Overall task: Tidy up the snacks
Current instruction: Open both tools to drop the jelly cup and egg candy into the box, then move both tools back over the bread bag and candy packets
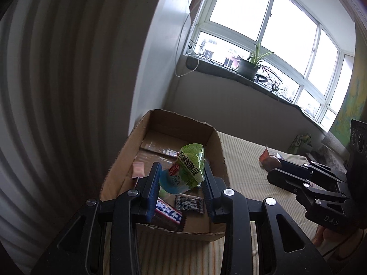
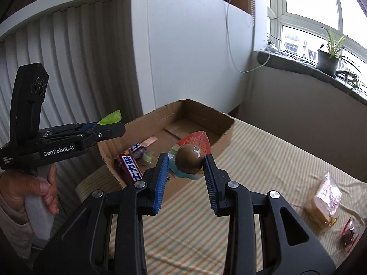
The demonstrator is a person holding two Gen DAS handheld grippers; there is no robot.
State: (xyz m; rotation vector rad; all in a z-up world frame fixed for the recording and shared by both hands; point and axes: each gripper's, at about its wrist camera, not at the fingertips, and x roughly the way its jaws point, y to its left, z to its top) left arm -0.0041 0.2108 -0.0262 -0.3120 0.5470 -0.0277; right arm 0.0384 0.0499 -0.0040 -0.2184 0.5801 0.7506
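Observation:
My left gripper (image 1: 182,175) is shut on a green jelly cup (image 1: 187,168) and holds it above the near end of an open cardboard box (image 1: 160,119). A Snickers bar (image 1: 168,214), a dark candy packet (image 1: 190,204) and a pink wrapper (image 1: 138,169) lie in the box. My right gripper (image 2: 186,163) is shut on a red-lidded brown jelly cup (image 2: 190,158), held above the striped bed just right of the box (image 2: 206,112). The left gripper (image 2: 107,129) also shows in the right wrist view, over the box's left wall.
The box sits on a striped bedsheet (image 2: 263,160) next to a white wall and ribbed panel (image 2: 75,73). A clear bag of biscuits (image 2: 324,200) and a small red-wrapped snack (image 2: 348,235) lie on the bed at right. A windowsill with a potted plant (image 1: 250,66) runs behind.

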